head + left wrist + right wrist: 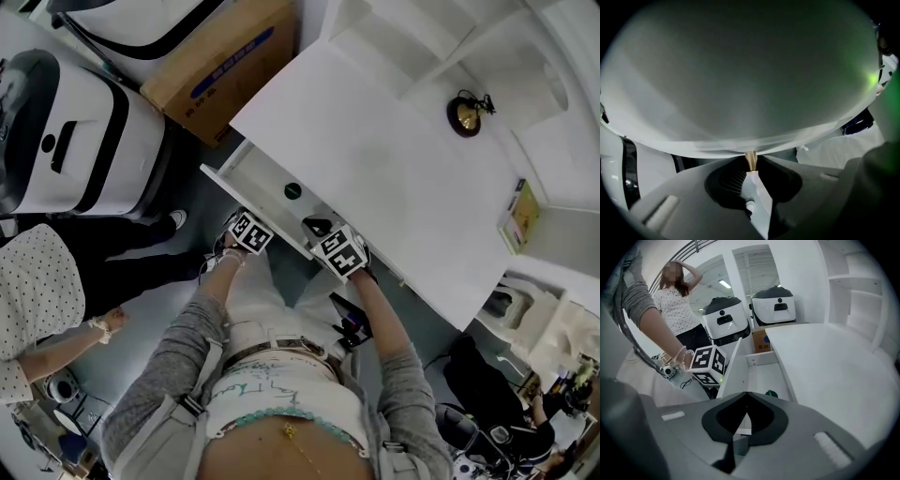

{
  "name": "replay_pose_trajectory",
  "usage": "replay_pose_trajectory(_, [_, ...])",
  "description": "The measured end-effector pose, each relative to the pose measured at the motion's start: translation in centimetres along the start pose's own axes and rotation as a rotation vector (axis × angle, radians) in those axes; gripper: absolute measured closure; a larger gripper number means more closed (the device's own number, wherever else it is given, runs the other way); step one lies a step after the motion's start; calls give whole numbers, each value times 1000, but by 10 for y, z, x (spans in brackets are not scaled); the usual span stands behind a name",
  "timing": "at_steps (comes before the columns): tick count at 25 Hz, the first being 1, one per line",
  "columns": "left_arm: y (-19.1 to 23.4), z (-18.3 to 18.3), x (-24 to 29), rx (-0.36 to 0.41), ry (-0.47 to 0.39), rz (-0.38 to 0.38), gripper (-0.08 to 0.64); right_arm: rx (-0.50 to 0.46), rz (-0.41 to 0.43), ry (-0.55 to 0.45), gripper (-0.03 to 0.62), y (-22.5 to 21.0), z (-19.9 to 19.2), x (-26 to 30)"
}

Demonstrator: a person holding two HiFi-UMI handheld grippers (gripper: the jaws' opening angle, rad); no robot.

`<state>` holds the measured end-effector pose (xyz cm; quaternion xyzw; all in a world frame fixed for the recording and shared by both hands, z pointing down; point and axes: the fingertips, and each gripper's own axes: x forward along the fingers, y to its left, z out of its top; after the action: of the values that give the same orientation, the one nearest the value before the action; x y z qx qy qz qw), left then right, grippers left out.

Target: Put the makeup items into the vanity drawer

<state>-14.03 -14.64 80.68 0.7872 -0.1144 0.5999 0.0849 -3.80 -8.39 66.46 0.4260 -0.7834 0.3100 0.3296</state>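
White and smooth, the vanity surface [375, 159] overhangs an open drawer [258, 175] holding one small round dark-green makeup item [292, 191]. The left gripper [751, 171] pinches a thin gold tab [751, 159]. The right gripper [746, 401] is pressed together, empty.

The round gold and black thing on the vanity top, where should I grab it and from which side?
I'd take the round gold and black item across its outer rim, coming straight down from above. It sits low and alone on the vanity top, so both jaws have room; keep clear of the dark bit sticking out.
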Motion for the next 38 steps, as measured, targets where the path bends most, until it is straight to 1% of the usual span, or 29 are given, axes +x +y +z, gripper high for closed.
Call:
replay_pose_trajectory(8, [0, 11, 2, 5, 1, -3, 479, 26, -19, -3, 563, -4, -8, -9])
replay_pose_trajectory(14, [1, 17, 5, 7, -2, -3, 479, 51, -33, -12, 563, -6, -7, -22])
replay_pose_trajectory(30, [6, 32, 8, 12, -4, -6, 479, 85, -66, -81, 563, -15, 5, -65])
replay_pose_trajectory(38, [6, 40, 9, 18, 0, -10, 479, 117, -95, -98, 563, -21, 0, -88])
